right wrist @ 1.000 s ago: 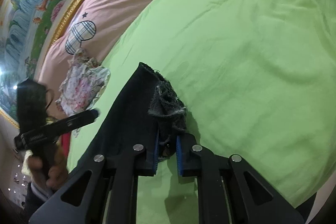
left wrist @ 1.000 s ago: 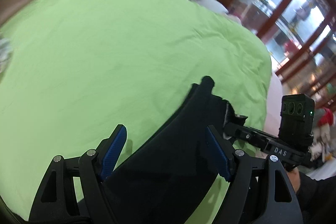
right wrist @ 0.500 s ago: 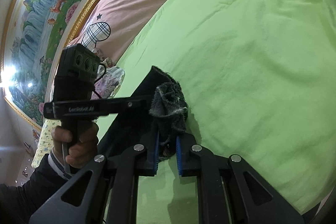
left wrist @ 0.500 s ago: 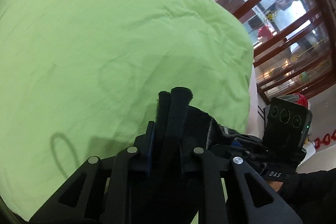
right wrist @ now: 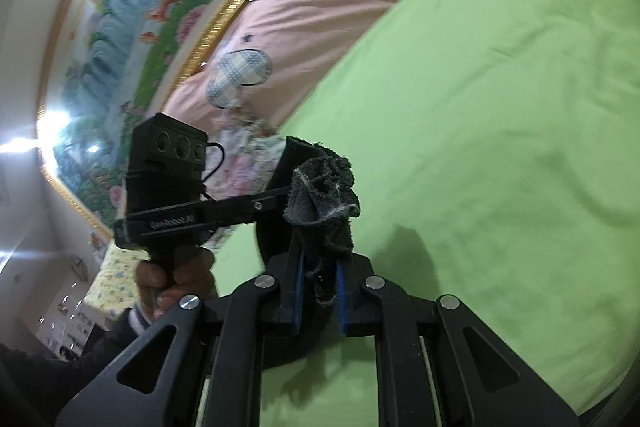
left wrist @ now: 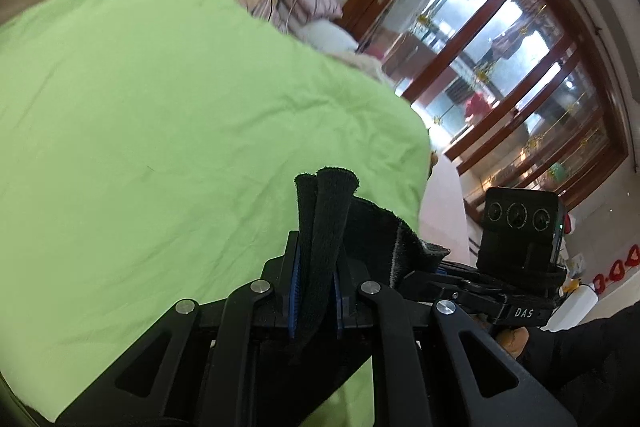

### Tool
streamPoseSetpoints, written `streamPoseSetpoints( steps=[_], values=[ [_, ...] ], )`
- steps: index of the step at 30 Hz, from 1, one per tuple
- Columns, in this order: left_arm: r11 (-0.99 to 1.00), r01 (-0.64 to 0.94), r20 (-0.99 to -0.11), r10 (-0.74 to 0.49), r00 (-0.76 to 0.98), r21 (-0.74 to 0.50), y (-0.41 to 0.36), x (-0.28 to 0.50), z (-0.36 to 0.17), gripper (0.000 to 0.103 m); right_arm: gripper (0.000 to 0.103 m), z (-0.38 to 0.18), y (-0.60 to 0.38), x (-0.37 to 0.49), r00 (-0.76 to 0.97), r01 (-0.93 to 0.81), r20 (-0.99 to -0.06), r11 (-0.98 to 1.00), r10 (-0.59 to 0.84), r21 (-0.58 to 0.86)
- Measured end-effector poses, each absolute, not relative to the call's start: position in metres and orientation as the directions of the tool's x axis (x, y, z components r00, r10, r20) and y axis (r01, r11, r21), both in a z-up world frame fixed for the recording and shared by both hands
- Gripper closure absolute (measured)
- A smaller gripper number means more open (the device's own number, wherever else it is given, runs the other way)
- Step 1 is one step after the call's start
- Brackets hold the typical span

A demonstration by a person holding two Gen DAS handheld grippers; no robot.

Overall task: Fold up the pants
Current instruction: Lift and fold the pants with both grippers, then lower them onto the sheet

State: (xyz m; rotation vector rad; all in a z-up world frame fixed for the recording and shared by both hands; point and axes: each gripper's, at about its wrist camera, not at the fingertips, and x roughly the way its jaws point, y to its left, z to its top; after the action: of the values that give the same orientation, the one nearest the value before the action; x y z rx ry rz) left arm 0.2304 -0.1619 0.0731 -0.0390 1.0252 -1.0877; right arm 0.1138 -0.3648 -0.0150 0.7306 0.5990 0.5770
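1. the jaws of the left gripper point(left wrist: 314, 279) have just been closing and now pinch a doubled, rolled edge of the black pants point(left wrist: 324, 227) between the blue pads; two rounded folds of cloth stick up past the fingertips.
2. the jaws of the right gripper point(right wrist: 318, 277) are nearly together and clamp a bunched, frayed grey-black edge of the pants point(right wrist: 324, 195), which puffs out above the pads, loose threads hanging down between them.
3. in the left wrist view the dark cloth runs from the left gripper's pads across to the right gripper point(left wrist: 436, 269), so the garment is strung between the two, held above the bed.
4. in the right wrist view the left gripper point(right wrist: 280, 193) comes in from the left, its tip meeting the dark cloth just beside the bunched edge; a hand point(right wrist: 176, 279) in a dark sleeve grips its handle.
5. the green bedspread point(right wrist: 500, 147) covers the bed under both grippers and fills most of each view; a dark shadow of the gripper falls on it close to the right gripper's pads.
6. beyond the far edge of the green bedspread lies a pink quilt point(right wrist: 320, 3) with plaid patches, and a floral cloth point(right wrist: 244, 163) near it.
7. a gold-framed painting point(right wrist: 132, 39) hangs behind the bed; off the other side of the bed, wood-framed glass doors point(left wrist: 500, 67) show in the left wrist view.
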Motion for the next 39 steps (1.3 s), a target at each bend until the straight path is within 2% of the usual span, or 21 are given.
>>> streamPoseSetpoints(
  steps=[9,20,27,34,39],
  values=[
    [0.538,0.695,-0.609,-0.773,0.18,-0.477,-0.097,0.202,0.1,0.091,0.089,0.013,-0.315,0.115,0.58,-0.436,-0.203,0.511,0.789,0.741],
    [0.597,0.617,-0.555,-0.779,0.292,-0.512,-0.013,0.173,0.088,0.093,0.089,0.003,-0.238,0.12,0.445,-0.501,-0.228,0.451,0.866,0.739],
    [0.618,0.514,-0.522,-0.783,0.337,-0.595,0.034,0.161,0.044,0.093,0.089,-0.019,-0.199,0.123,0.371,-0.505,-0.304,0.465,0.878,0.727],
    [0.64,0.428,-0.534,-0.768,0.353,-0.638,0.066,0.157,0.005,0.093,0.089,-0.043,-0.172,0.125,0.299,-0.485,-0.394,0.494,0.869,0.722],
    [0.651,0.391,-0.543,-0.759,0.36,-0.651,0.074,0.158,-0.01,0.093,0.089,-0.049,-0.157,0.125,0.289,-0.505,-0.466,0.547,0.836,0.667]
  ],
)
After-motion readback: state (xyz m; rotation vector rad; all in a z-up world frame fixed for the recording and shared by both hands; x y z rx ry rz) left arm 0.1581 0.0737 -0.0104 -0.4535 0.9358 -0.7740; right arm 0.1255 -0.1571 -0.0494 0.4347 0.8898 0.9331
